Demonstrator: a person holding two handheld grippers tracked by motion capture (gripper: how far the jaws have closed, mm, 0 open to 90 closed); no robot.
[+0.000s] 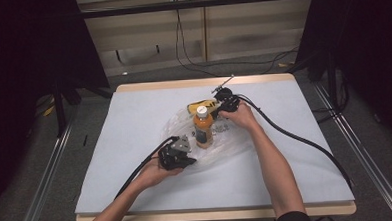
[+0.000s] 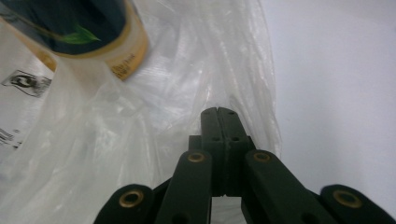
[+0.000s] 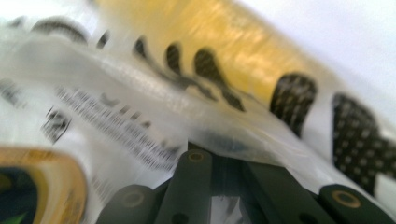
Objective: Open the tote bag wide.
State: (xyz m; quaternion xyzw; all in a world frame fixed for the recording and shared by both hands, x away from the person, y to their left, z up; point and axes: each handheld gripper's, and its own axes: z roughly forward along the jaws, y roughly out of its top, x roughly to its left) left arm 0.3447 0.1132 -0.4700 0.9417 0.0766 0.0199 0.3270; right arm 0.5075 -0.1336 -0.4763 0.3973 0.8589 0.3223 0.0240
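A clear plastic bag point(image 1: 220, 144) lies crumpled in the middle of the table. An orange drink bottle point(image 1: 203, 126) with a white cap stands upright inside its spread. Behind it lies a yellow packet point(image 1: 202, 105) with black markings. My left gripper point(image 1: 178, 158) sits at the bag's near-left edge; in the left gripper view my left gripper point(image 2: 218, 115) is shut on a fold of the plastic bag point(image 2: 154, 107), with the bottle's base point(image 2: 88, 32) up to the left. My right gripper point(image 1: 225, 103) is at the bag's far side. Its jaws look pressed together under the film point(image 3: 140, 116), beside the yellow packet point(image 3: 219, 42).
The table carries a pale grey mat point(image 1: 134, 118) with a wooden edge point(image 1: 213, 215) showing at front and back. Thick black cables point(image 1: 295, 136) trail from both grippers across the mat. Black stands and dark curtains flank the table.
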